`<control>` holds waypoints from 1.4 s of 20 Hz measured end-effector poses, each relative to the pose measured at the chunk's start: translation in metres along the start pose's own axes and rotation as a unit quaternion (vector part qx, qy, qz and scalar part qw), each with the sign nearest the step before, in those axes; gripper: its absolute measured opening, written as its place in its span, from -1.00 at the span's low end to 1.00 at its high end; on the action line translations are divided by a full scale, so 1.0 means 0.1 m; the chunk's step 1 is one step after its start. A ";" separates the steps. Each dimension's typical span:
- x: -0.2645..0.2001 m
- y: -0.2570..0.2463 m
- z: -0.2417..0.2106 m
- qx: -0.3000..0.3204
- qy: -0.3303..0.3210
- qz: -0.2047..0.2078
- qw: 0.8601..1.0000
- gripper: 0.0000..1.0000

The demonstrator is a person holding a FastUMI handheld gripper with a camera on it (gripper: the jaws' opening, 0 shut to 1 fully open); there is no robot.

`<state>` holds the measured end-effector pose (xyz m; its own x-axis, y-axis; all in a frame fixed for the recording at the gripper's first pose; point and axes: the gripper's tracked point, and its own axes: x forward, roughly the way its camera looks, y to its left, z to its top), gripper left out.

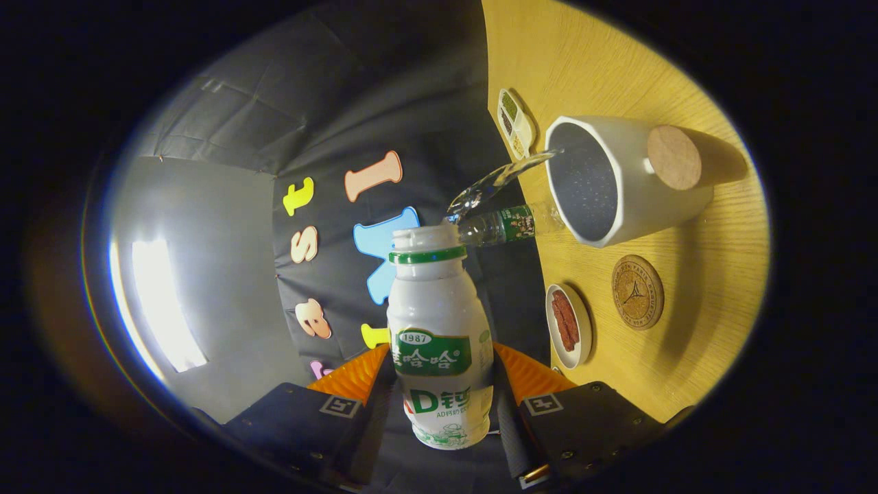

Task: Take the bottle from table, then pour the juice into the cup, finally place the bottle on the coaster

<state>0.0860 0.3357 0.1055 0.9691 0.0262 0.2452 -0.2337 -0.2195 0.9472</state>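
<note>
I hold the hand-held gripper (442, 405) closed on the bottle (439, 343); both fingers press on its lower body, one on each side. The view is rolled over, so the desk (713, 302) stands like a wall on one side of the bottle instead of lying beneath it. I judge from this that the bottle is tipped for the pour.

The bottle's long axis runs straight ahead along the fingers. Its open mouth (426, 238) points away from me, beyond the fingertips. The cup (617, 182) stands on the desk, beyond the mouth and off to the desk side. Its opening faces toward the bottle. A clear stream or streak (501, 180) appears to run between the bottle mouth and the cup rim; I cannot tell for certain whether it is liquid. A small clear bottle (511, 225) lies or stands just beside the cup, between it and my bottle's mouth.

The coaster (637, 292) lies flat on the desk, nearer to the fingers than the cup and apart from it. A small dish (568, 326) with reddish strips sits just beside the coaster. A divided tray (515, 122) sits beyond the cup.

The placing step turns on this relation: the coaster lies on the desk side of the bottle, so the bottle must first return upright.
</note>
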 end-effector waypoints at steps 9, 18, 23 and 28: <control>0.03 0.07 -0.06 0.019 0.002 0.013 1.000 0.42; 0.04 0.08 -0.10 0.038 0.003 0.019 0.999 0.42; 0.04 0.08 -0.11 0.048 0.002 0.022 0.999 0.42; 0.04 0.10 -0.11 0.062 0.001 0.027 0.998 0.42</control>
<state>0.0871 0.3444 0.1186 0.9552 0.0125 0.2956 -0.2741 -0.3391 0.8999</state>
